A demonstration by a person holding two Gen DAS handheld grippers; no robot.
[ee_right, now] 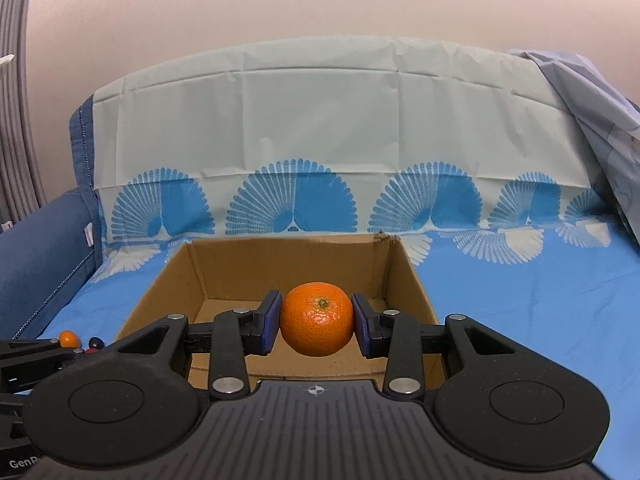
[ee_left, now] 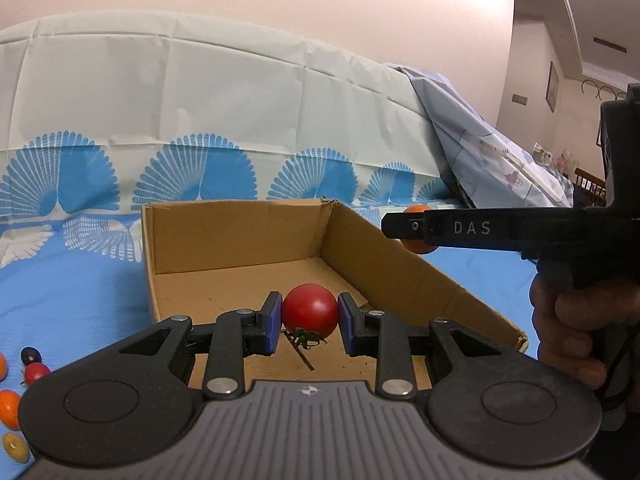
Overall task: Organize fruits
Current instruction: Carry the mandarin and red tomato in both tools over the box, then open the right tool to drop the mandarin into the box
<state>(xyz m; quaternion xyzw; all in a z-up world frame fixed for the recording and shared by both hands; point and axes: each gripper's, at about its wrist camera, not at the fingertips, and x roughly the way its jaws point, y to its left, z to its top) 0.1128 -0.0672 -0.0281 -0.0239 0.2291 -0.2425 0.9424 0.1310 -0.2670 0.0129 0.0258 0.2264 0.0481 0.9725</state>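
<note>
My left gripper (ee_left: 310,318) is shut on a red tomato (ee_left: 310,309) and holds it over the open cardboard box (ee_left: 240,236); a green stem bit (ee_left: 305,340) lies on the box floor below. My right gripper (ee_right: 316,320) is shut on a mandarin orange (ee_right: 317,318) above the same box (ee_right: 296,264). In the left wrist view the right gripper (ee_left: 404,226) reaches in from the right past the box's right wall, with the mandarin (ee_left: 418,245) partly hidden behind its finger.
Several small fruits lie on the blue cloth left of the box: a dark plum (ee_left: 31,355), a red tomato (ee_left: 36,372), an orange one (ee_left: 9,408) and a yellow one (ee_left: 15,447). A draped backrest (ee_right: 320,120) rises behind the box.
</note>
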